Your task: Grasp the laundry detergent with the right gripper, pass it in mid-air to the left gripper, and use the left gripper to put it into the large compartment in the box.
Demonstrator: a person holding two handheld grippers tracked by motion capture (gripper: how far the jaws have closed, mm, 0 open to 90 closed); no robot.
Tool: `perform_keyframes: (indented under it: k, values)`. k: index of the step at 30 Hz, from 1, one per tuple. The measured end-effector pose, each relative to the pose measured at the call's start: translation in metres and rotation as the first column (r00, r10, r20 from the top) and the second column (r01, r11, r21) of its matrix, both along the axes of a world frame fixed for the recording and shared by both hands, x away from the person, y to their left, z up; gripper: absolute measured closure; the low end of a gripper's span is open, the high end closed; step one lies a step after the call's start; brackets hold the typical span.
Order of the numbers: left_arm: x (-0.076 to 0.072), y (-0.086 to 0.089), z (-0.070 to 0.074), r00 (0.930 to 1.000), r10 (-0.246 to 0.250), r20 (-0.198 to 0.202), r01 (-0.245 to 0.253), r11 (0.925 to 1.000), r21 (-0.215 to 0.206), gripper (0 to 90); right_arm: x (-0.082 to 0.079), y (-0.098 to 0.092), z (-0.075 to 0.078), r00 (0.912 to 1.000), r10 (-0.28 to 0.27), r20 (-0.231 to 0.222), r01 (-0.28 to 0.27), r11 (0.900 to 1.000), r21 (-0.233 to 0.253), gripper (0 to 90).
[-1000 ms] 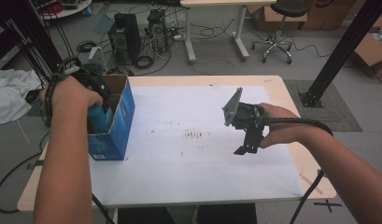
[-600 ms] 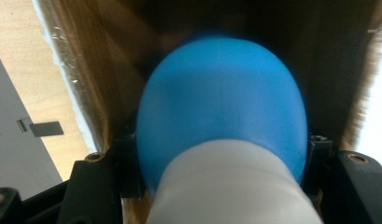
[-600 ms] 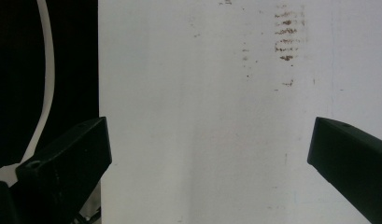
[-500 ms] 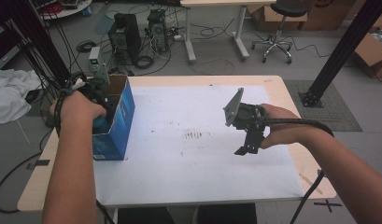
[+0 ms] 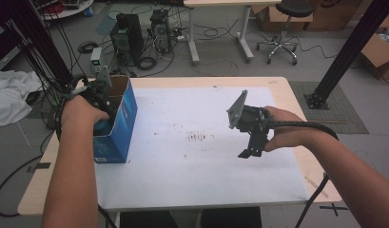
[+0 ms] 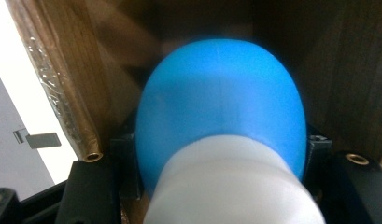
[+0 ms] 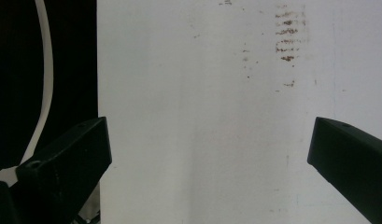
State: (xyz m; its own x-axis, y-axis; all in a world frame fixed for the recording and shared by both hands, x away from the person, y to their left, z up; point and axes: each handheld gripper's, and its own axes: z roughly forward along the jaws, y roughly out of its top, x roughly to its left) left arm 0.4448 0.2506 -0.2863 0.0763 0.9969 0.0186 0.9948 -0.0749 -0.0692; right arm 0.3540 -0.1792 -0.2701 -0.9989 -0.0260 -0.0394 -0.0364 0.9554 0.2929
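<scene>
Left gripper [image 5: 94, 102] now deeper inside blue box [image 5: 120, 124], fingers pinching half-hidden blue-and-white object [image 6: 221, 126]; right gripper [image 5: 249, 152] fingers spread.

Box [image 5: 117, 126] left; right tongs [image 5: 249, 153] mid-table [image 5: 192, 180].

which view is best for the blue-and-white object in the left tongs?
Left gripper view: the blue-and-white object sits close up between the left tongs, inside the box. In the high view the box wall and the hand cover it. Right gripper view faces the white table cover.
</scene>
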Motion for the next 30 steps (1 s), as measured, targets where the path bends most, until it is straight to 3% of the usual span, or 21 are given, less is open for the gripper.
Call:
perform_keyframes:
  k: [14,19,30]
  values:
    - [-0.002,0.001,0.000,1.0000,-0.004,0.005,0.004,1.0000,-0.006,36.9,-0.001,0.003,0.002,1.0000,0.003,0.003,-0.003,1.000,0.006,0.0]
    - [-0.003,-0.001,-0.001,0.9999,-0.007,0.015,0.007,0.9999,-0.009,32.4,-0.002,0.003,0.002,1.0000,0.005,0.003,-0.005,1.000,0.008,0.0]
    - [-0.003,-0.003,0.009,0.9994,-0.007,0.034,0.007,0.9999,0.008,31.7,-0.002,0.002,0.001,1.0000,0.008,0.003,-0.008,1.000,0.013,0.0]
